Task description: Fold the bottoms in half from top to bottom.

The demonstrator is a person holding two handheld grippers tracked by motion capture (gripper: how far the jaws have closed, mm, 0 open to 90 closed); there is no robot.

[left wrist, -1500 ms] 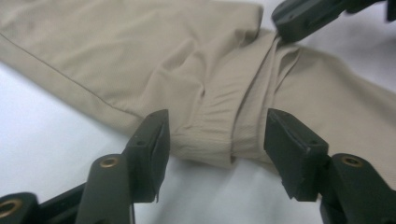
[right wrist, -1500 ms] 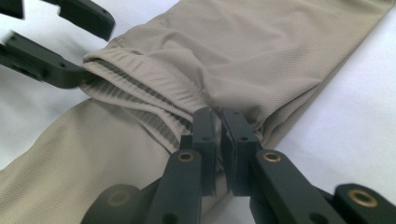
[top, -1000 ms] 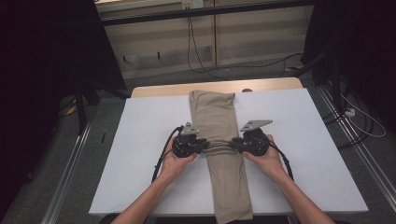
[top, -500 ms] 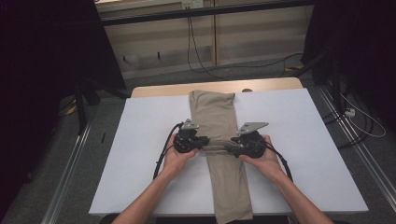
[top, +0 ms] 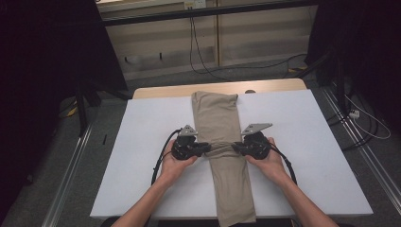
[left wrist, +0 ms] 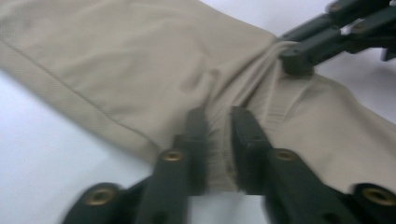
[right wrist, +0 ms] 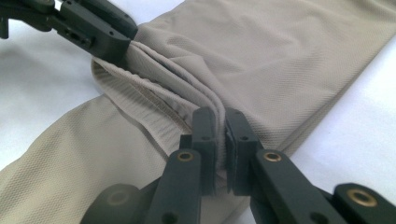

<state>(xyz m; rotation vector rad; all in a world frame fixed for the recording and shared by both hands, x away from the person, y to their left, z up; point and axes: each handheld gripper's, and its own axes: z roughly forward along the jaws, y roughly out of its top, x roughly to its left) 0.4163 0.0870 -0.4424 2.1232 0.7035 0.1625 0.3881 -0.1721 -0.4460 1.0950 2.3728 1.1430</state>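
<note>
A long beige garment [top: 215, 113] lies folded lengthwise down the middle of the white table cover [top: 142, 142]. My left gripper [top: 204, 147] pinches its left edge at mid-length. In the left gripper view the jaws [left wrist: 218, 135] are shut on a ribbed band of the cloth [left wrist: 116, 56]. My right gripper [top: 236, 147] holds the opposite edge. Its jaws [right wrist: 220, 140] have just been closing and now press on gathered pleats of the fabric [right wrist: 289, 51]. The cloth is bunched into a ridge between the two grippers. Each gripper view shows the other gripper's tips on the cloth farther off.
A wooden table edge [top: 265, 86] shows beyond the white cover. Cables [top: 198, 52] lie on the floor behind, metal rails [top: 71, 189] run along both sides. The garment's near end hangs over the front edge [top: 236, 218].
The right gripper has shifted slightly inward toward the left one, and both hands have come slightly toward the near edge. The cloth between them stays gathered.
</note>
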